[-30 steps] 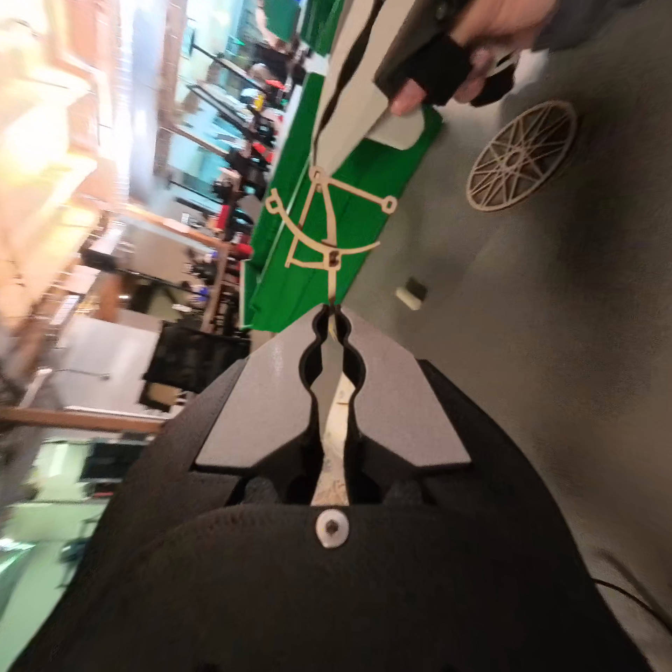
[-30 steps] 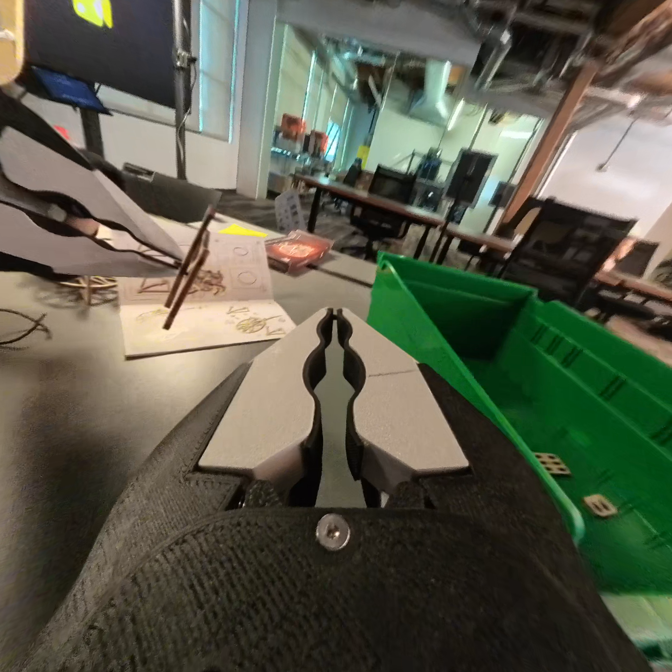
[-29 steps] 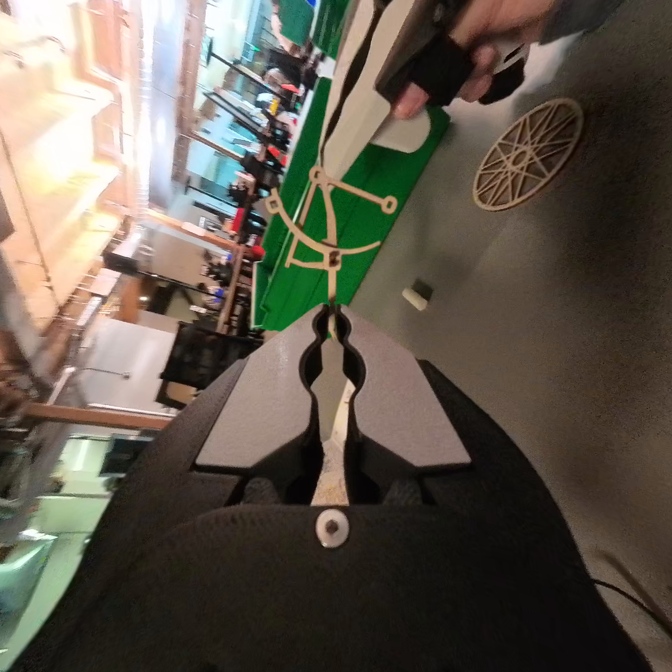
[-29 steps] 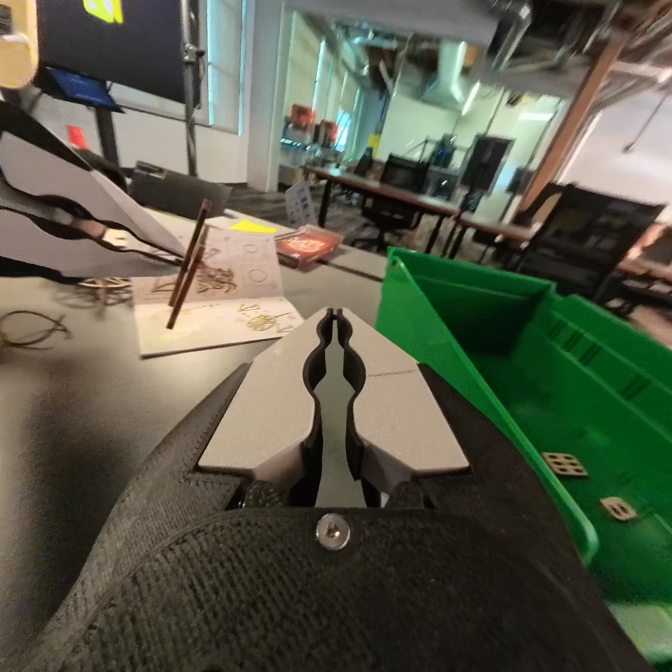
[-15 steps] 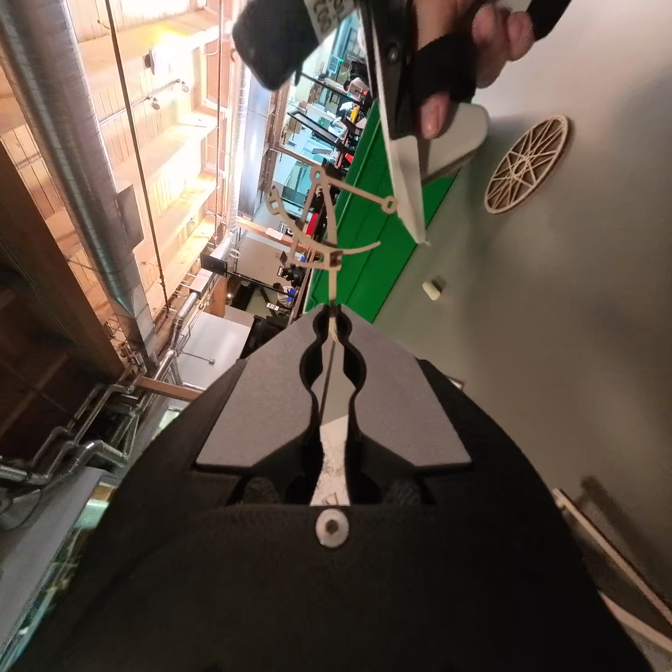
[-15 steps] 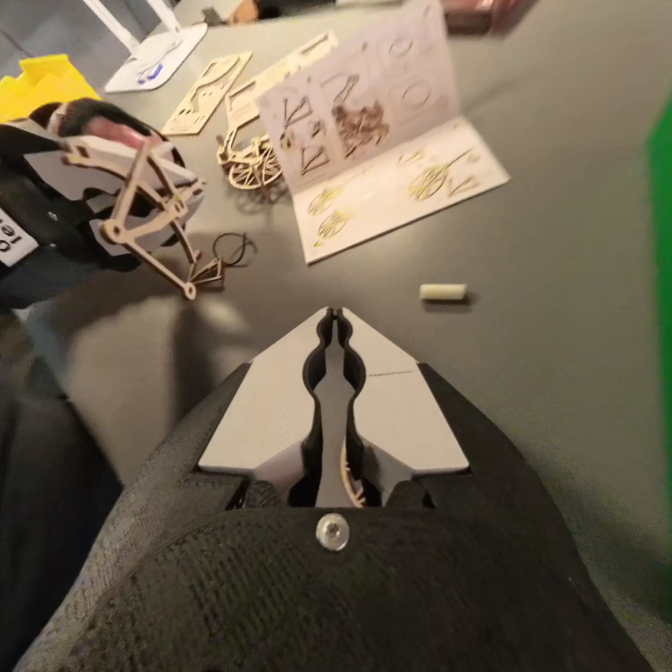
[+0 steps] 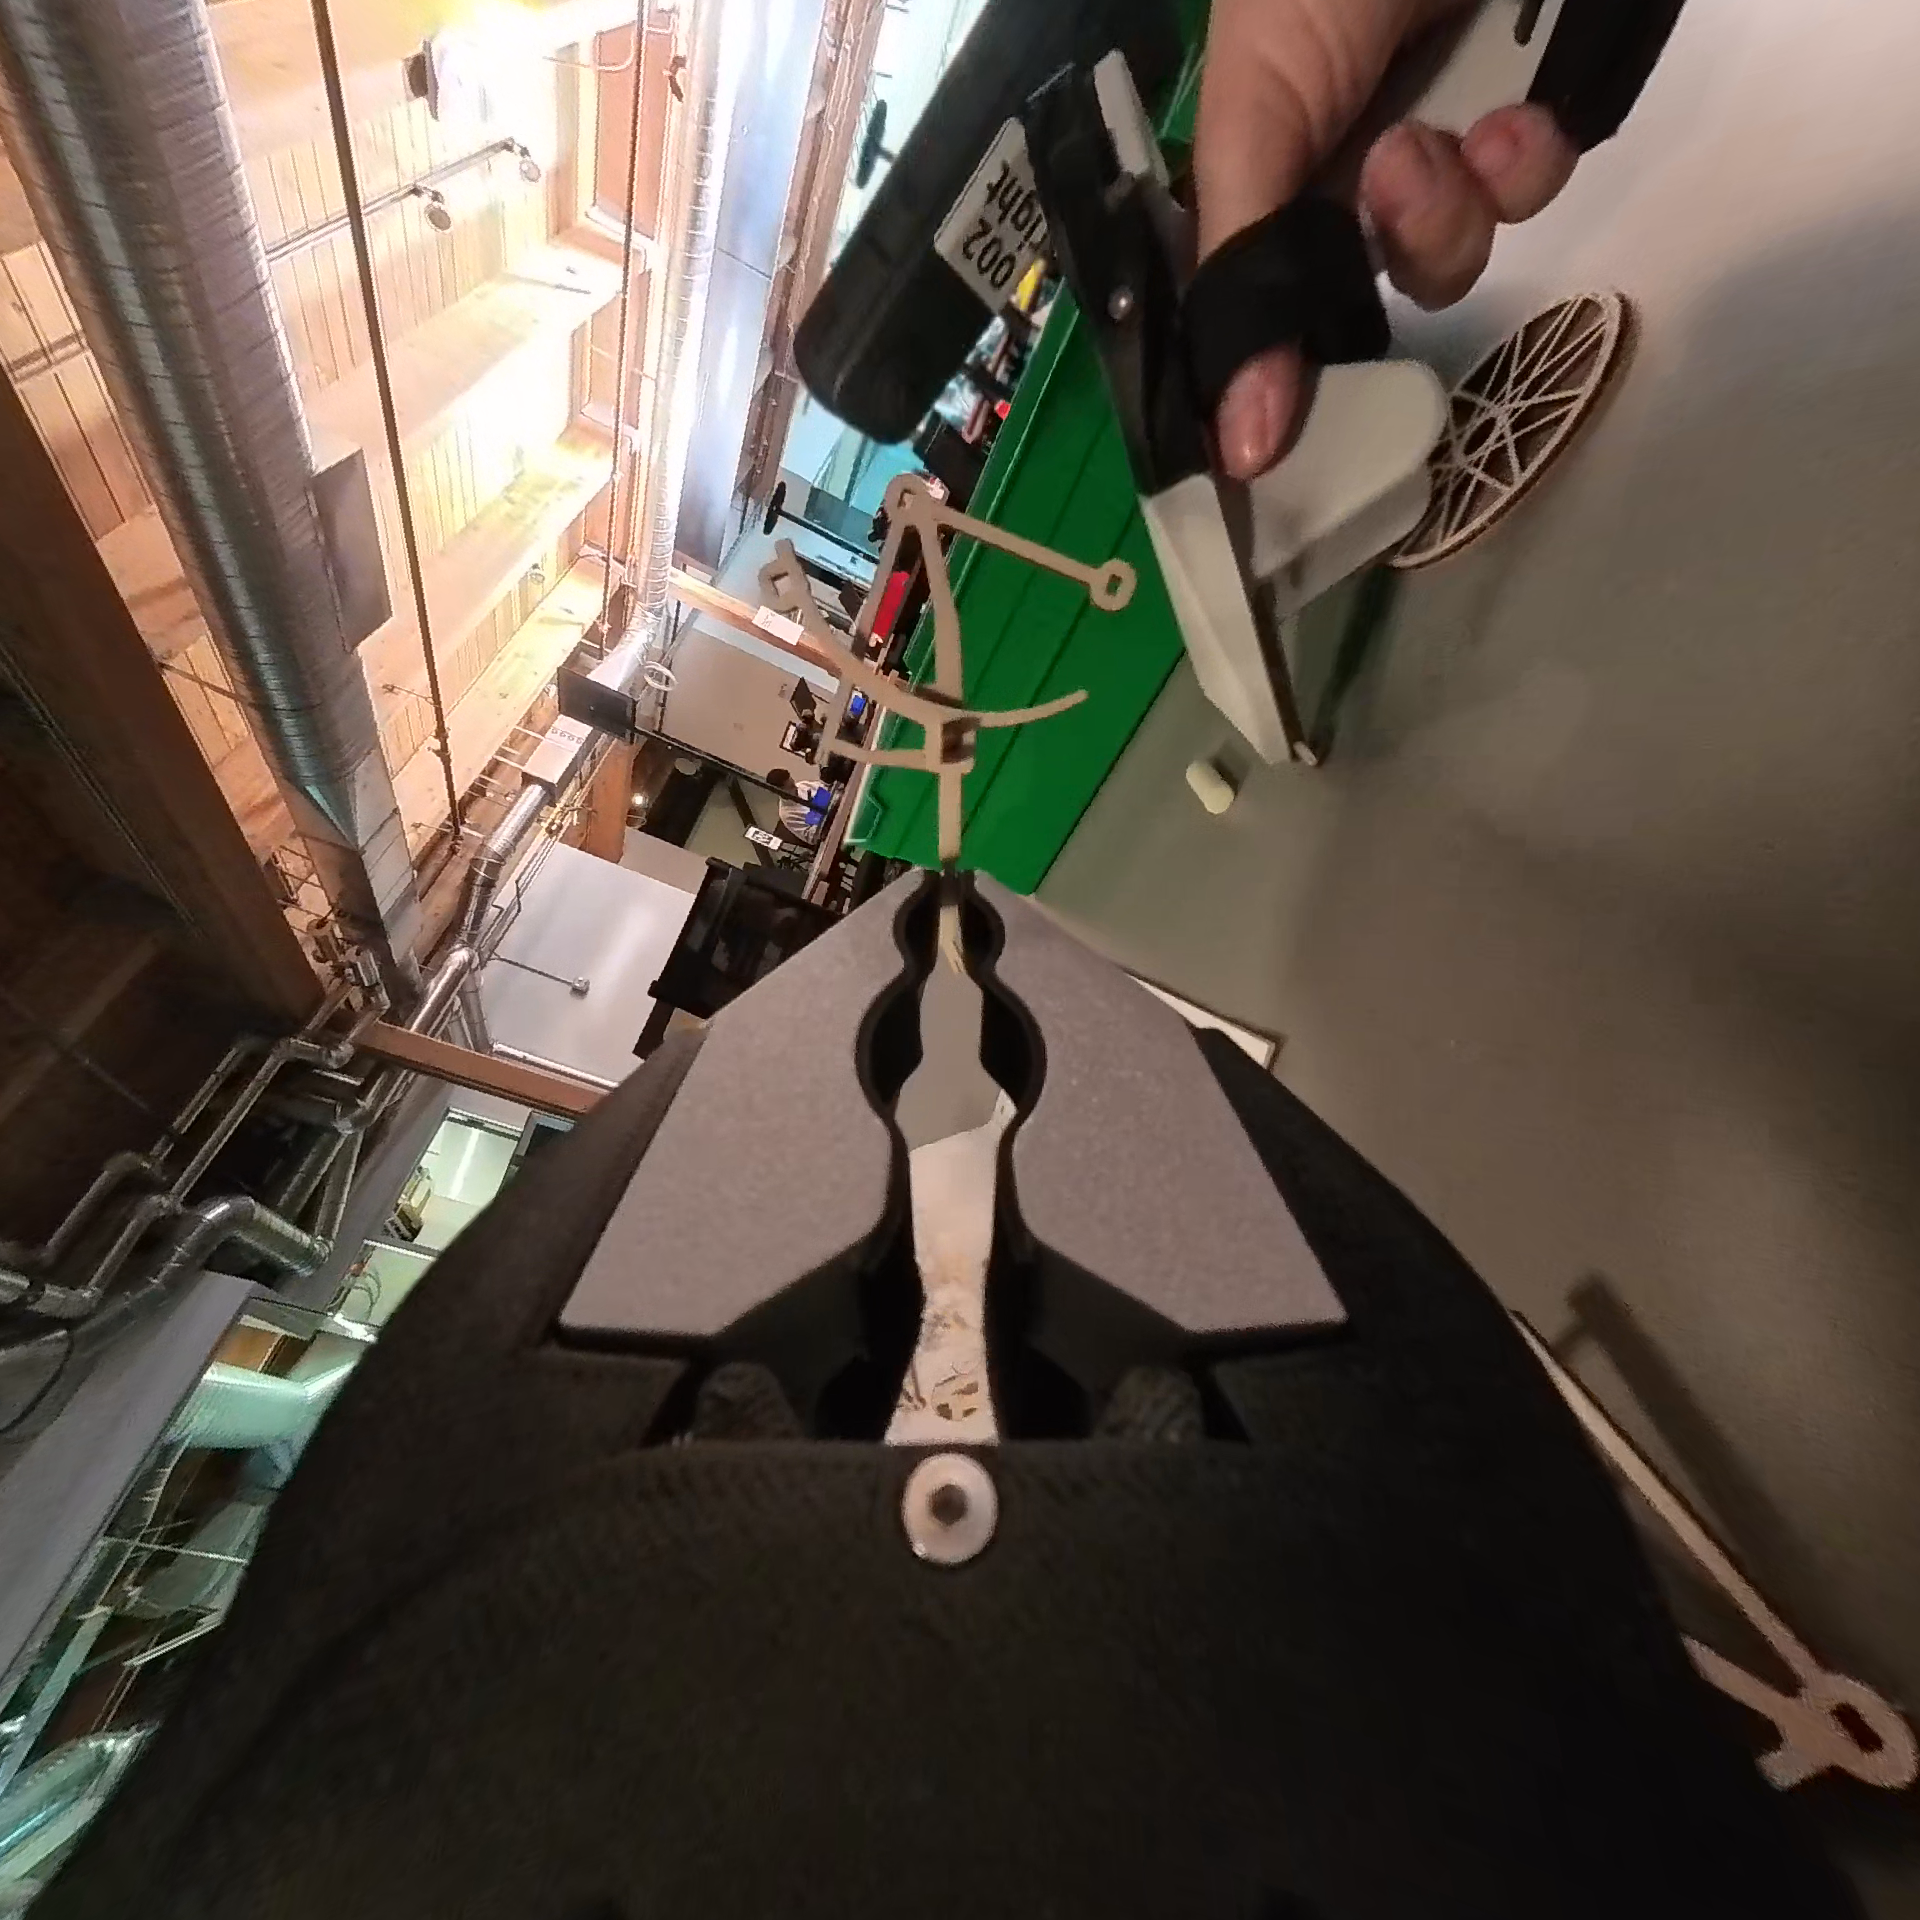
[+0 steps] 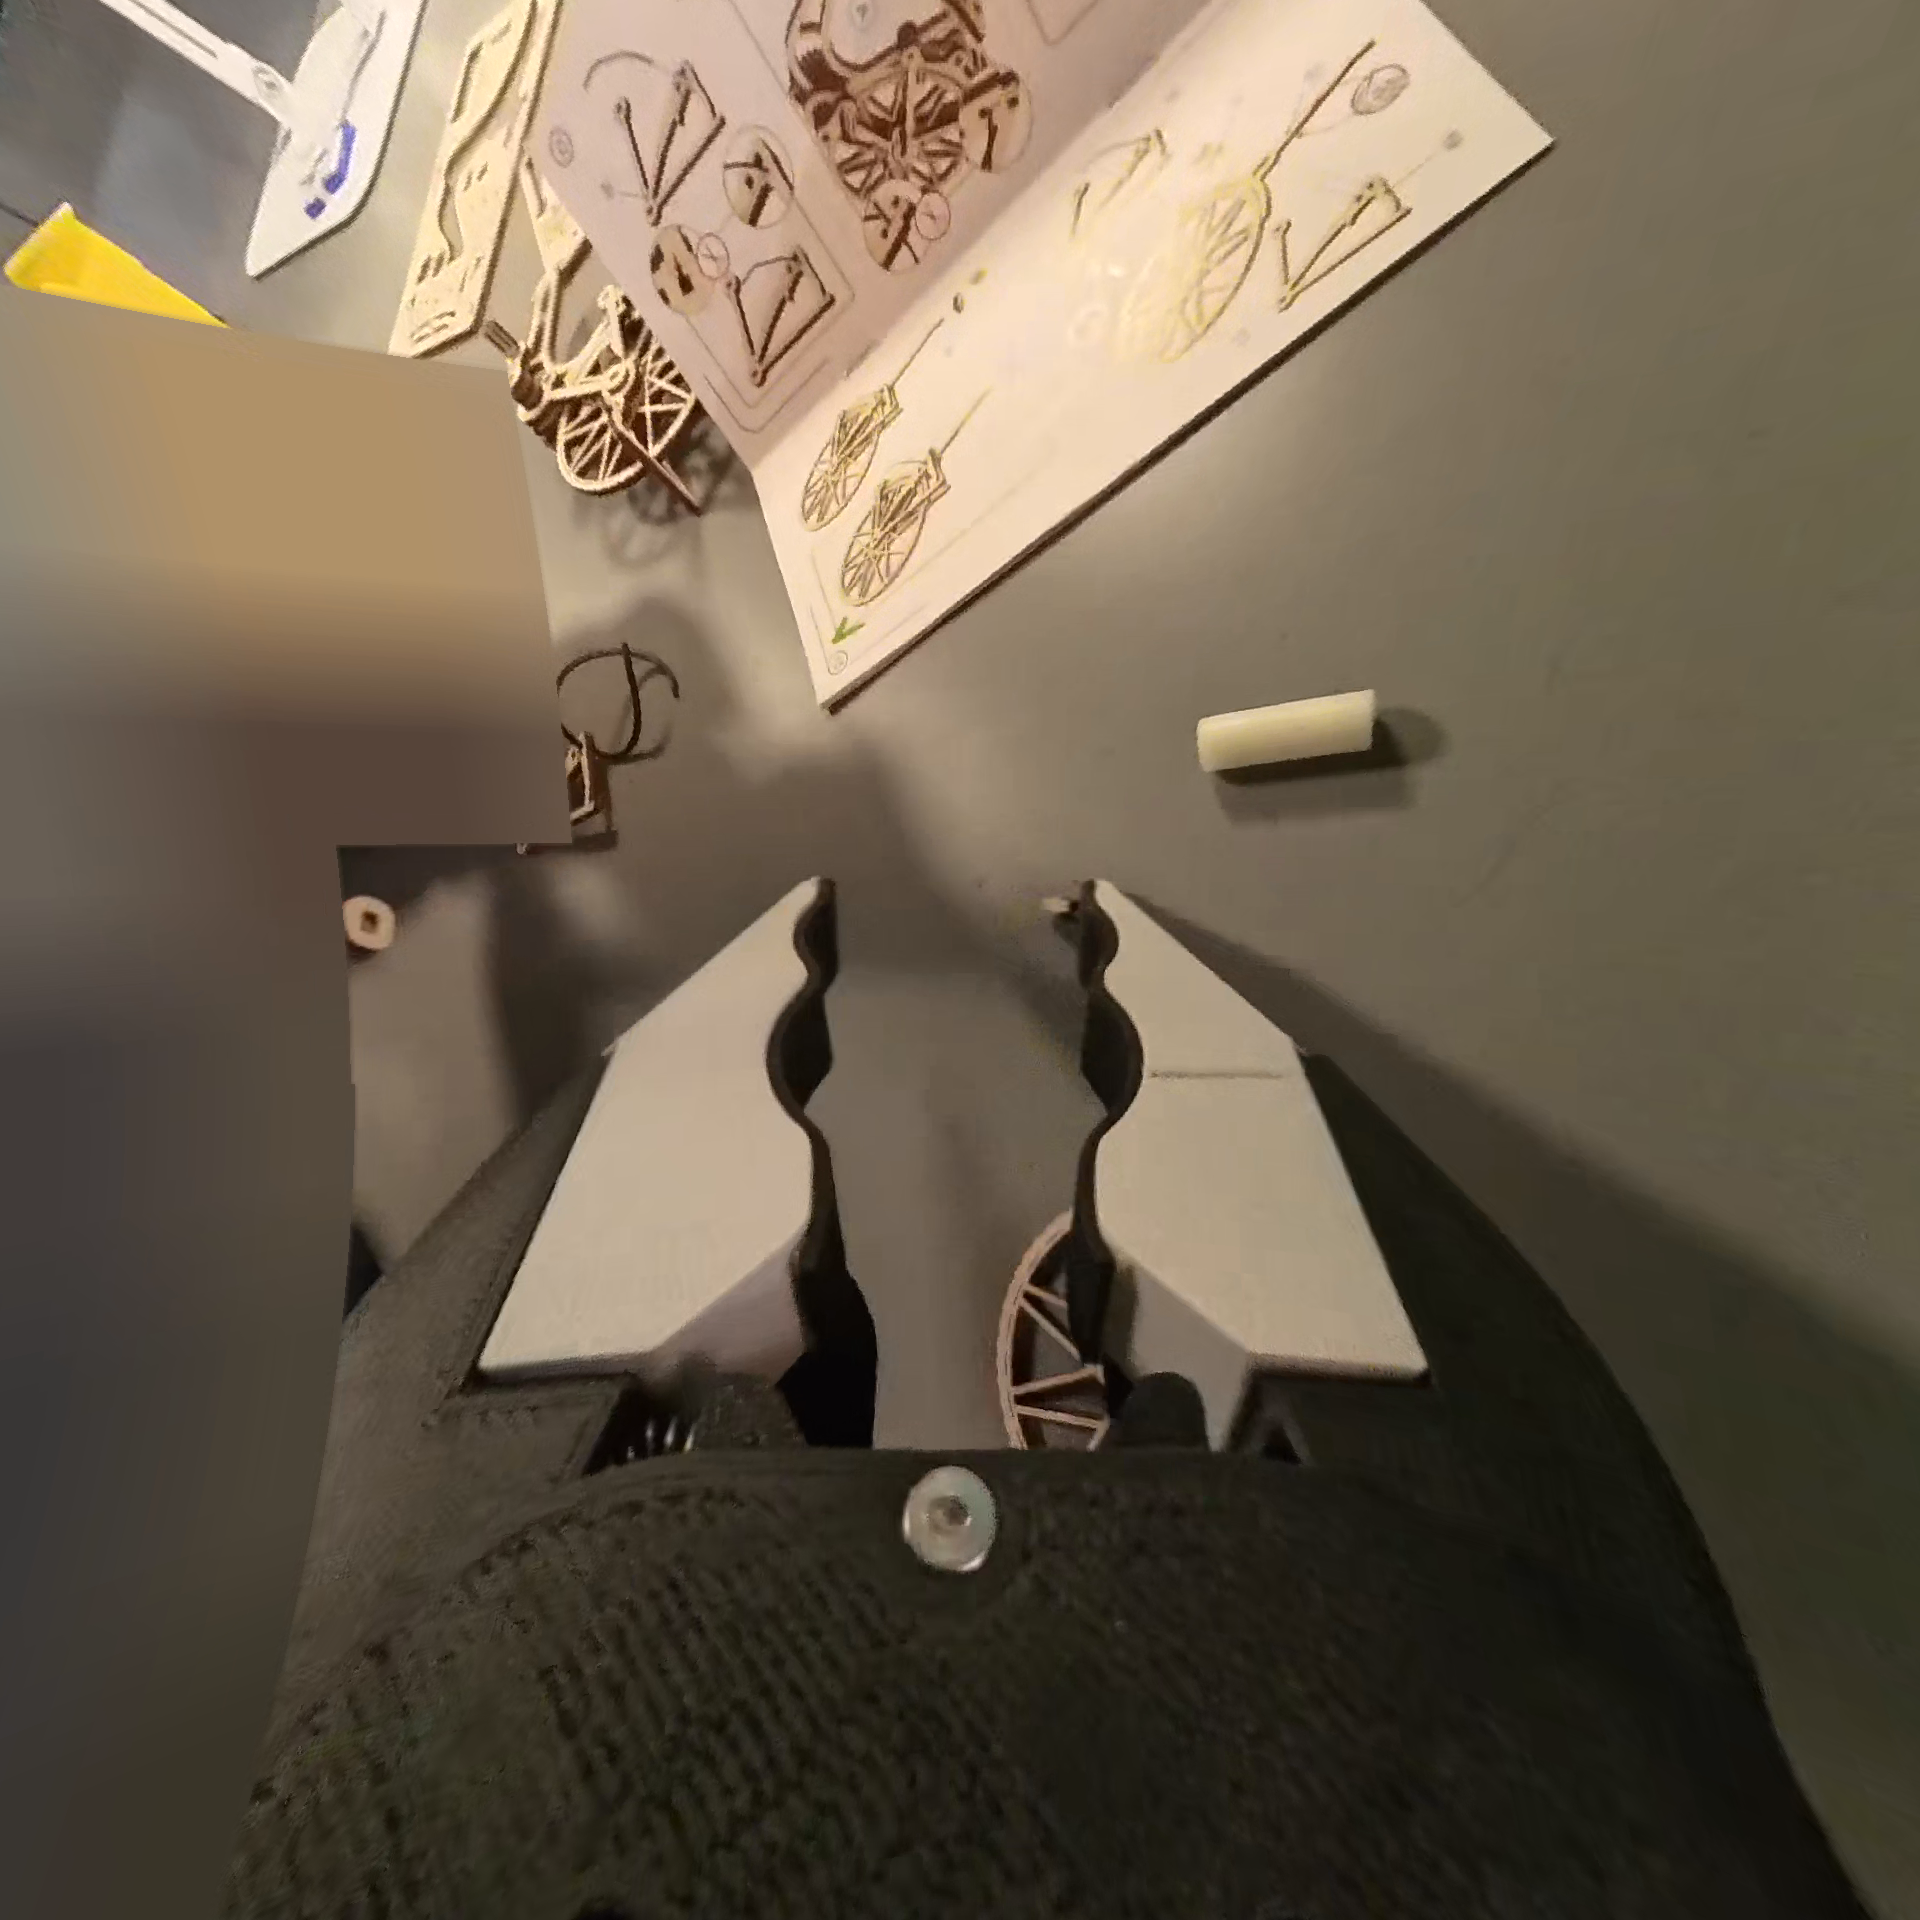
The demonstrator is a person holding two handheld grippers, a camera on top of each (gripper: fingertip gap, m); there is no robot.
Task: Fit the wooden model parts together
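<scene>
Grey matte tabletop (image 8: 1558, 987), workshop hall beyond. Item: wooden frame piece (image 7: 940, 665), thin laser-cut struts and arcs, held aloft, clamped by its lower stem in the left gripper (image 7: 951, 894). Likely light, stiff, brittle (grip at joints, not mid-strut). Right gripper (image 8: 956, 899): fingers apart, empty, low over the table. Spoked wheel (image 8: 1044, 1351) lies flat beneath it; best taken by the rim.

A green bin (image 7: 1049, 499) lay beyond the fingertips in the left wrist view, with pipes (image 7: 197, 343) off to their left. In the right wrist view an open booklet (image 8: 1039, 312) lay ahead of the fingers, a small cream peg (image 8: 1286, 729) sat ahead and right, and a yellow sheet (image 8: 94, 272) lay far left.
</scene>
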